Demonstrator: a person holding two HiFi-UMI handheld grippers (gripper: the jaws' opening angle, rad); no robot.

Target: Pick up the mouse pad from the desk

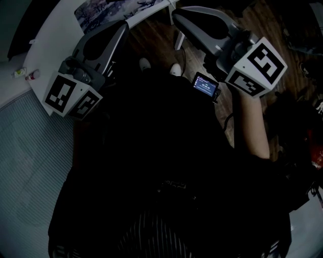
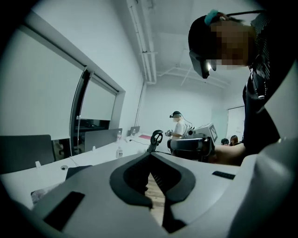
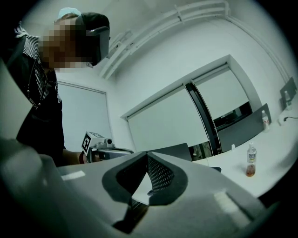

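The left gripper is showing its jaws pressed together at the tips with nothing between them. The right gripper is doing the same: closed and empty. Both are being held up in front of the person's chest, pointing roughly level, side by side but apart.

Beyond their tips lies the white desk. On it, by the top edge of the head view, is lying a flat sheet with a blue-and-white print, which I am taking for the mouse pad. Neither gripper is touching it.

To my eye the approach is only beginning and the pick-up is not yet started. The next move is calling for one gripper to open, tip downward and come in at an edge of the pad, since so thin and flat a thing is offering little to pinch.

The pad is being cut off by the frame. Both gripper views are looking out across the room and not down at it. A dark patch on the desk in the left gripper view is too indistinct to name. The head view is dim, with the person's dark torso filling its lower half.
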